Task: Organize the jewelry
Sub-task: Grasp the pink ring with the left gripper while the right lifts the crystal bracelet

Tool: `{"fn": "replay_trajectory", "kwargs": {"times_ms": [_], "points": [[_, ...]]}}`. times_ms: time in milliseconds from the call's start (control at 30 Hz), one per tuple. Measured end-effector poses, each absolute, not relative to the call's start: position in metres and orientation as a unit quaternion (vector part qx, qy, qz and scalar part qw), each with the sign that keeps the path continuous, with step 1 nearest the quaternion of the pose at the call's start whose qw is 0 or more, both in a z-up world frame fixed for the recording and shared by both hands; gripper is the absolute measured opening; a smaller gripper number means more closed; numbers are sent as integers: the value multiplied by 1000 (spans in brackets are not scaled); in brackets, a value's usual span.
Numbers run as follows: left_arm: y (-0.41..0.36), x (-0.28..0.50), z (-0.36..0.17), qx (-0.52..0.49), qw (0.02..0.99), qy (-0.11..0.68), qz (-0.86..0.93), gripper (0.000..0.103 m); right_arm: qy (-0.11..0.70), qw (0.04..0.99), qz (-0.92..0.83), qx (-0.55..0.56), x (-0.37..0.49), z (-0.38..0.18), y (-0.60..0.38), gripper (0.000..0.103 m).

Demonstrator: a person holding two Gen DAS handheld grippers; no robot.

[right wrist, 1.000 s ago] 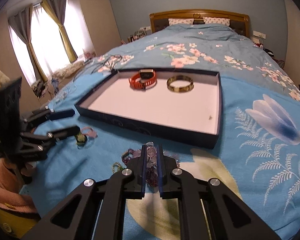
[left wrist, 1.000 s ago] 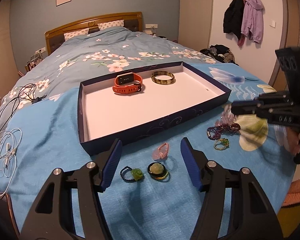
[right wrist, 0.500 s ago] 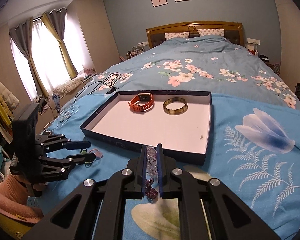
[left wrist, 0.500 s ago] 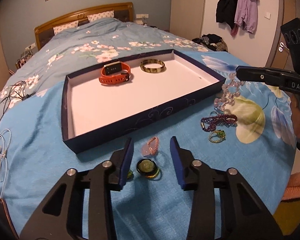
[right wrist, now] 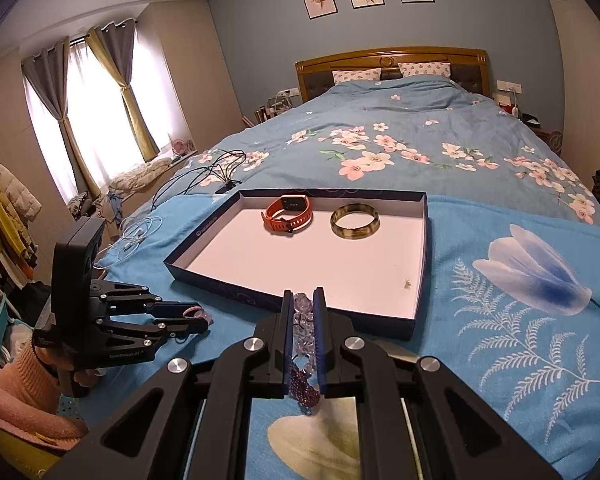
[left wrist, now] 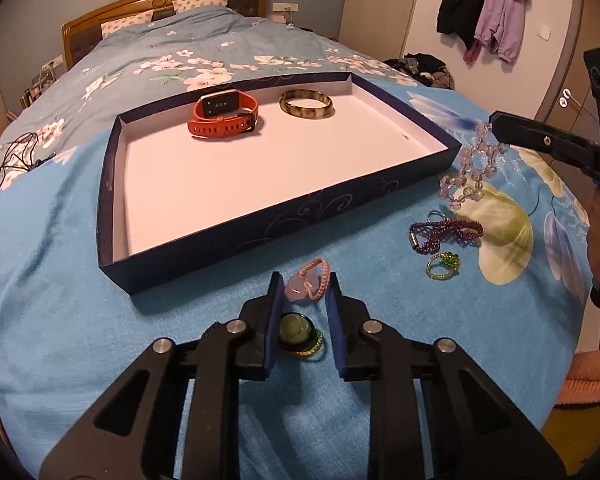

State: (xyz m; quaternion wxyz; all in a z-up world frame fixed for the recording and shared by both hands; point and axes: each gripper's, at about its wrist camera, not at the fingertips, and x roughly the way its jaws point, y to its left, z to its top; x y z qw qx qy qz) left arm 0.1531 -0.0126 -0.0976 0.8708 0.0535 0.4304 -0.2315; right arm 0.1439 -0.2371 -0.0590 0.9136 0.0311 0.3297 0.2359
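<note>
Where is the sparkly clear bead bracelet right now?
In the left wrist view the clear bead bracelet dangles from the right gripper, just off the tray's right corner, above the purple bracelet.

glossy clear bead bracelet [left wrist: 470, 172], matt rubbery orange watch [left wrist: 223, 117], soft cotton bedspread [left wrist: 60, 216], polished wooden headboard [right wrist: 388, 62].
</note>
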Motion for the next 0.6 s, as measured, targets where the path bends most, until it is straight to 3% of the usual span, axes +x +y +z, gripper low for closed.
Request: {"fn": "replay_trajectory", "kwargs": {"times_ms": [600], "points": [[-13, 140, -74, 47, 887, 394, -237, 18, 314, 918, 242, 33, 145, -47, -234, 8]]}}
